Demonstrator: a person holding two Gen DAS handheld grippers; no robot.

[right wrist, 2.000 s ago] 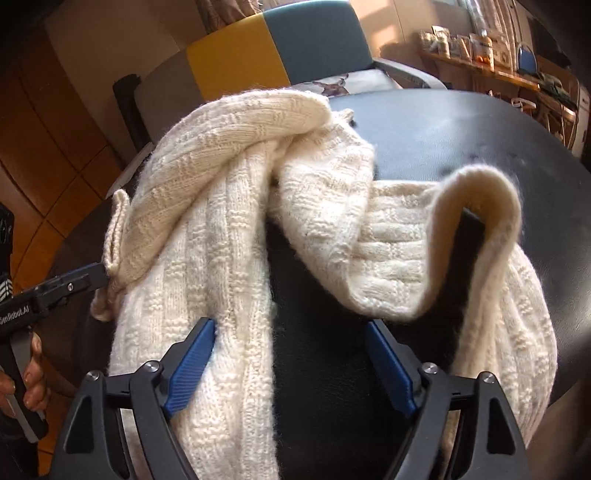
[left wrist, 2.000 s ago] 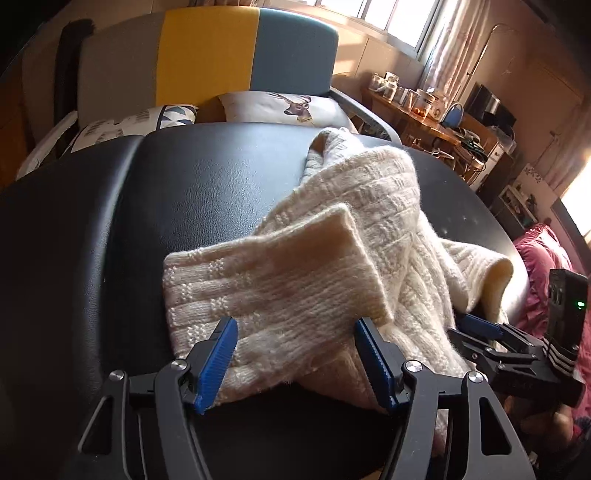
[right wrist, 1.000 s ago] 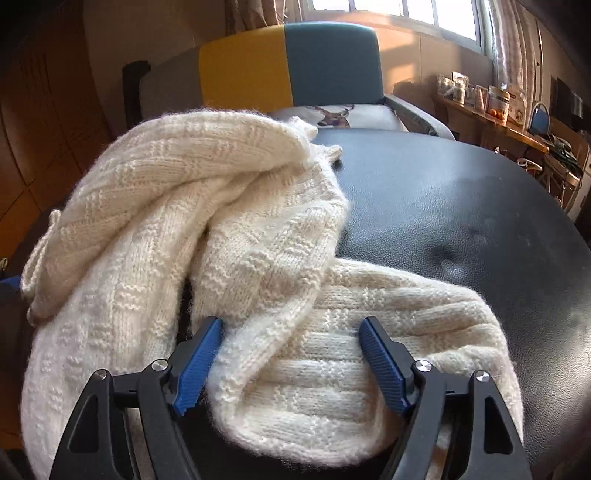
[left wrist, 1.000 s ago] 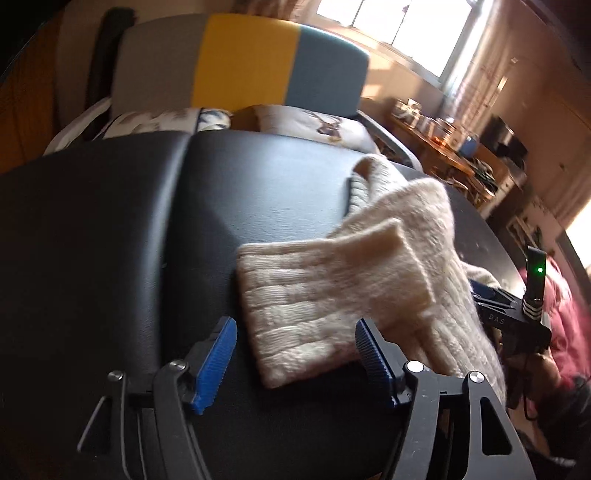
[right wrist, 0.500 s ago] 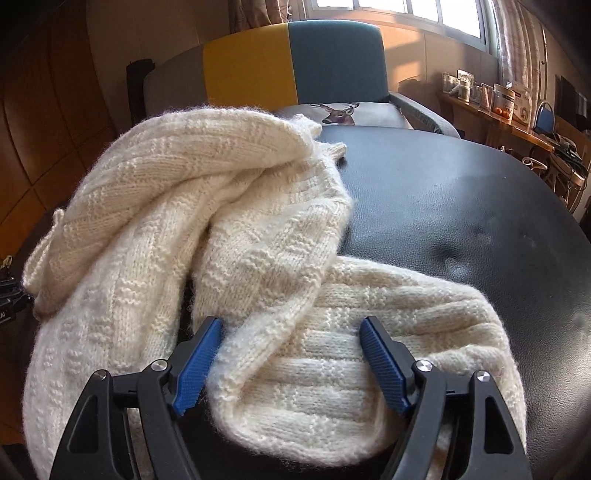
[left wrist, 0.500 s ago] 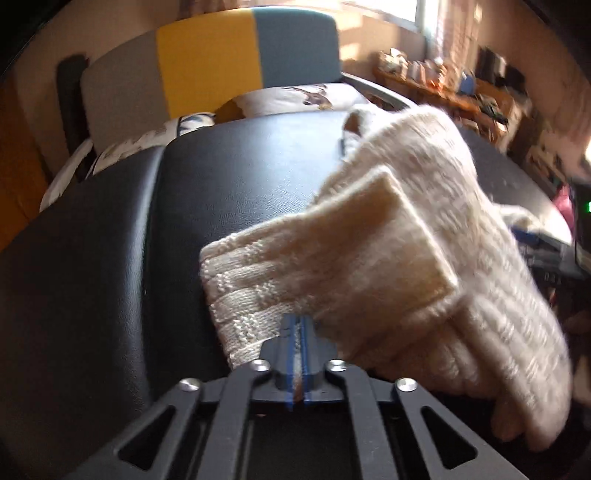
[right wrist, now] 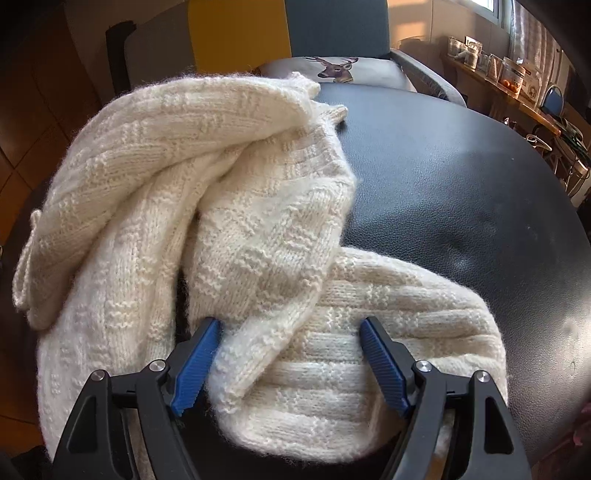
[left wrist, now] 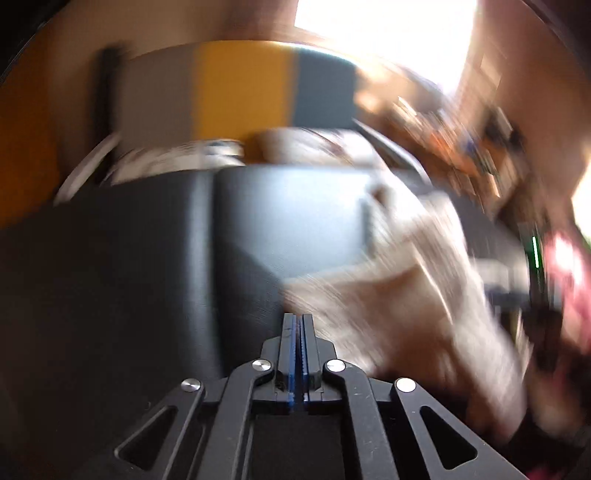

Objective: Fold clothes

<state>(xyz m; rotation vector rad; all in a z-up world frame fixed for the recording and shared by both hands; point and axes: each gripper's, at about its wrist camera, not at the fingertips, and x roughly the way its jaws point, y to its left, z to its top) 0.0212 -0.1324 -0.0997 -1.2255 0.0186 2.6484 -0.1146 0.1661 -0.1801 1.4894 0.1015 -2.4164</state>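
A cream knitted sweater lies bunched on the black padded tabletop, filling the 9 o'clock half of the right wrist view, with folds piled over each other and a ribbed cuff end spread flat toward 5 o'clock. The right gripper has its 2 blue-padded fingers set wide apart, straddling that ribbed part where an upper fold overlaps it; neither pad pinches the knit.

The left wrist view is heavily blurred. The left gripper has its fingers pressed together, and no fabric shows between them. The sweater appears there as a pale smear toward 3 o'clock, just beside the closed tips; whether it touches them cannot be told. A chair back in grey, yellow and teal stands beyond the tabletop at 12 o'clock, with a deer-print cushion in front of it.
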